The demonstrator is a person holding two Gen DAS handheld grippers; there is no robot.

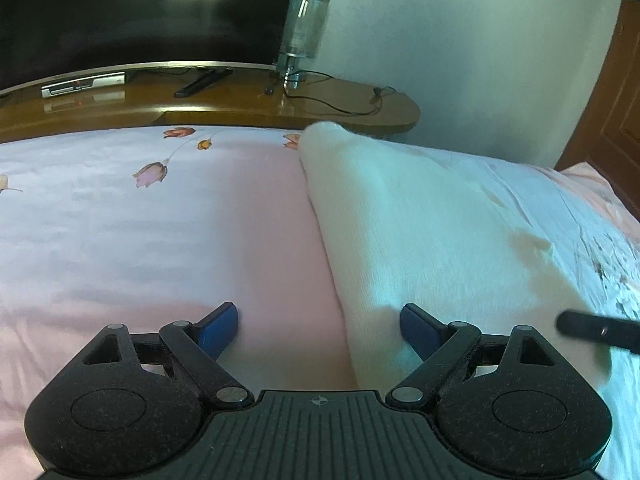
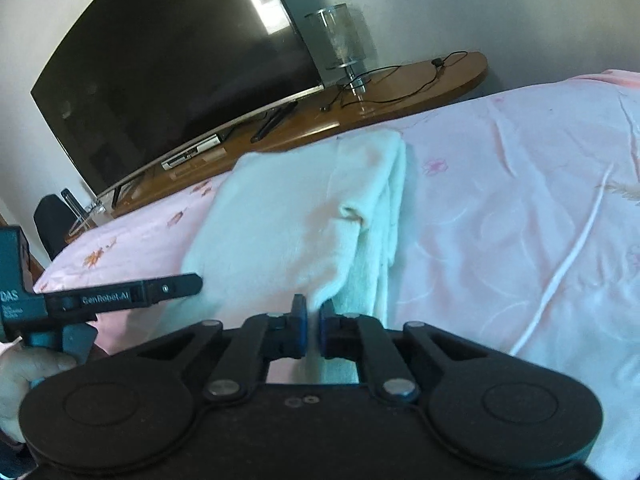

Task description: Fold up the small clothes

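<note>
the white garment [image 2: 288,216] lies flat on the pink bedspread [image 2: 520,200], lengthwise toward the wooden tv stand [image 2: 400,84] beyond the bed's far edge. its far end sits just short of that stand and its near end reaches the two grippers. it looks like a soft, fuzzy knit, partly folded, with a doubled layer along the side away from the television [image 2: 168,60].

the right gripper [image 2: 313,320] has its jaws clenched on the garment's near hem, and a small tent of cloth rises from between the blue pads. the left gripper [image 1: 318,328] has its jaws spread wide and grasps nothing. it hovers over the garment's other long edge, one pad above the cloth and the other above bare bedspread.

i judge the garment to be light, limp and not fragile. it will sag and drag when lifted from one point, and the fuzzy surface may cling to the bedspread. the best holds seem to be the near corners or hem, pinching all layers together so the doubled side does not slip apart.
</note>
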